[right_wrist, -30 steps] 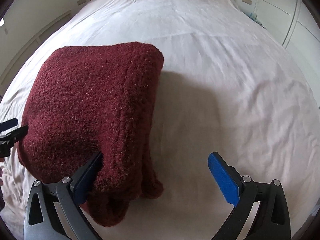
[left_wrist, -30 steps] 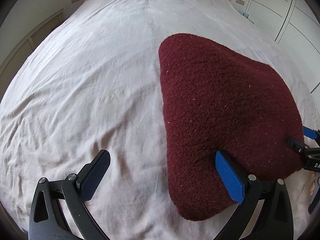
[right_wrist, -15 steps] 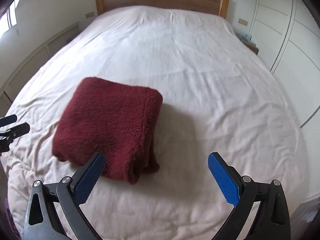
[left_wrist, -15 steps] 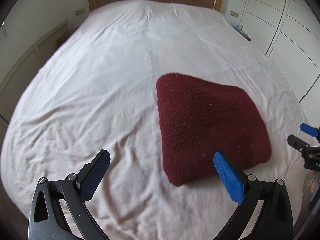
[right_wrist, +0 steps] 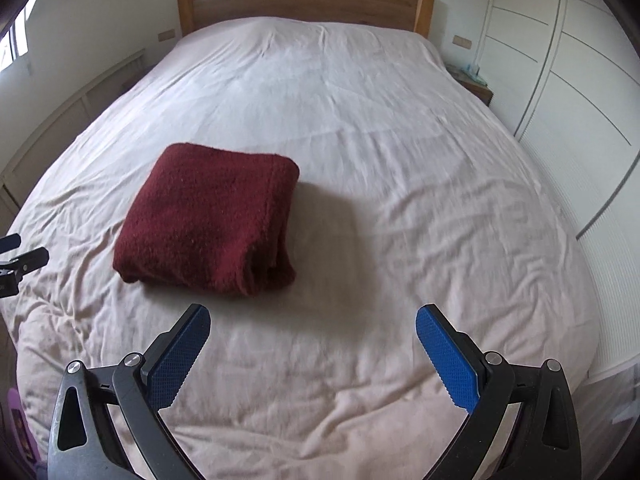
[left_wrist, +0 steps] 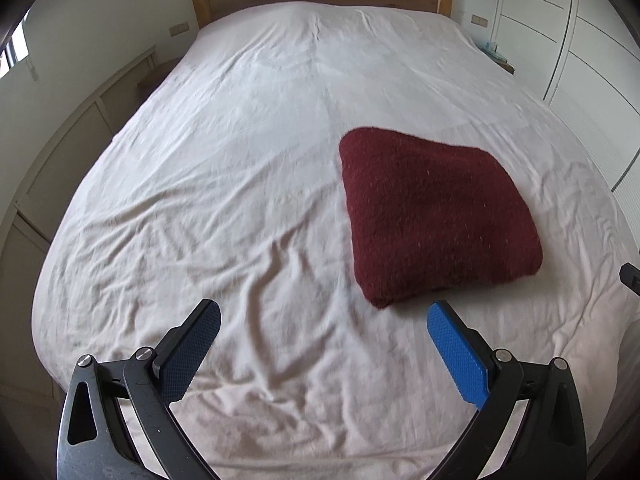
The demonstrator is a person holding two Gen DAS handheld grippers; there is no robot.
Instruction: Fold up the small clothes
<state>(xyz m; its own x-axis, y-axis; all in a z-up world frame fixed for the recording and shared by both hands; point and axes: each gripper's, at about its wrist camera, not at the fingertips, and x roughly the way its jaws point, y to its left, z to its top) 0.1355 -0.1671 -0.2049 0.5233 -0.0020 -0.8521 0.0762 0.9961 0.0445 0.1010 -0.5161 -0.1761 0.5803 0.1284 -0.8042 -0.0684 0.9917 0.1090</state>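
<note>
We hold the left tongs (left_wrist: 323, 322) and right tongs (right_wrist: 313, 326) spread wide with nothing gripped, above the bed (right_wrist: 360, 120). The folded maroon garment (left_wrist: 434, 216) lies at two o'clock from the left tongs.

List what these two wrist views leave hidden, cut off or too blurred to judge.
- Folded maroon garment: its type and inner layers are hidden by its own folds in both views.
- Right gripper: in the left wrist view, cut off by the frame edge.
- Left gripper: in the right wrist view, only its tips show at the frame edge.
- Items on the nightstand: too small to identify.
- White bedsheet: motion-blurred.
</note>
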